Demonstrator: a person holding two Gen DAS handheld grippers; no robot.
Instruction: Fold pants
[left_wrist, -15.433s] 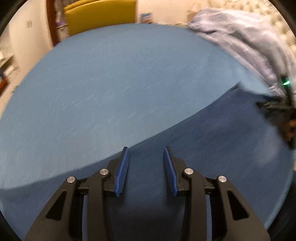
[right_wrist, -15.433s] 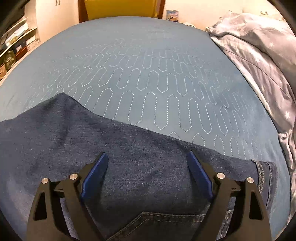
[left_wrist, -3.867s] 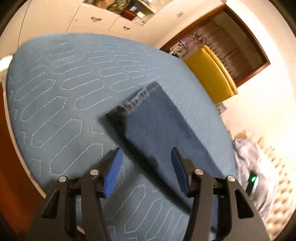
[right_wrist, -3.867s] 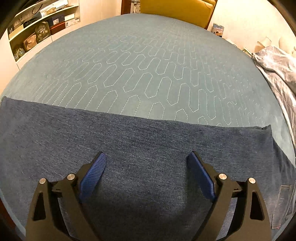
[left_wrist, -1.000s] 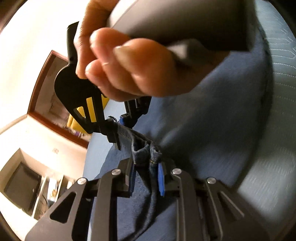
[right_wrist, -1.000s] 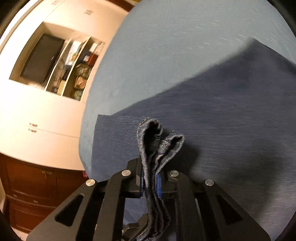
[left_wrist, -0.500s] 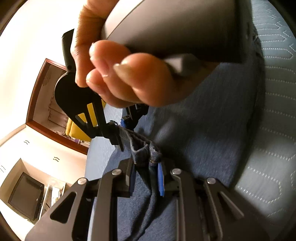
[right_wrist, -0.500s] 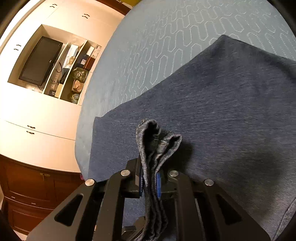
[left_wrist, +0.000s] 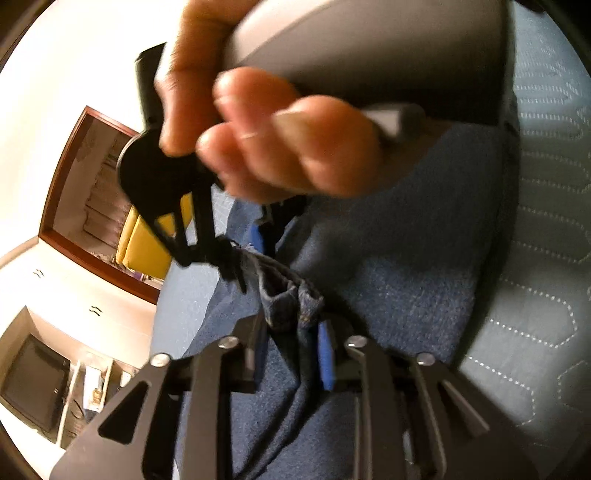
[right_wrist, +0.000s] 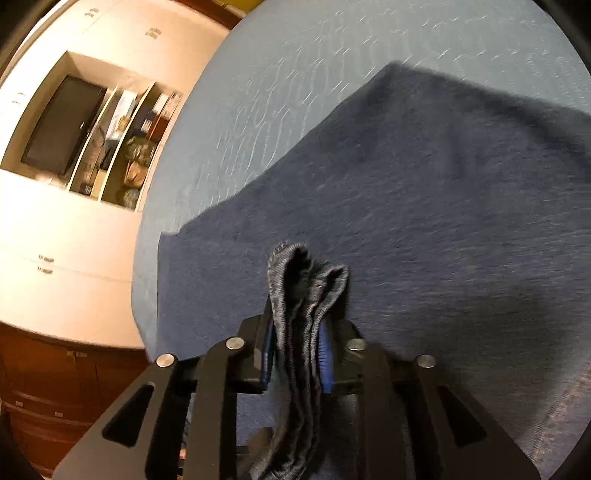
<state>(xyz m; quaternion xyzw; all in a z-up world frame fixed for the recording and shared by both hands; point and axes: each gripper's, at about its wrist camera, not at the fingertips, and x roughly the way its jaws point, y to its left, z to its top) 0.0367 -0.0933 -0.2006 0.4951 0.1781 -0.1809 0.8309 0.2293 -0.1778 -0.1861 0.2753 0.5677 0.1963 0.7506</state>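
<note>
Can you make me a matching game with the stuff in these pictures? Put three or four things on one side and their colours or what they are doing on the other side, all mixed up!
Things:
1. left tool
2. hand
3. bedspread
4. armchair

Descriptions:
A. yellow, seen through the doorway
B. light blue with stitched lines, under the jeans
C. shut on a bunched jeans hem
D. wrapped around a grey handle

Pairs: 1-C, 2-D, 3-B, 4-A
</note>
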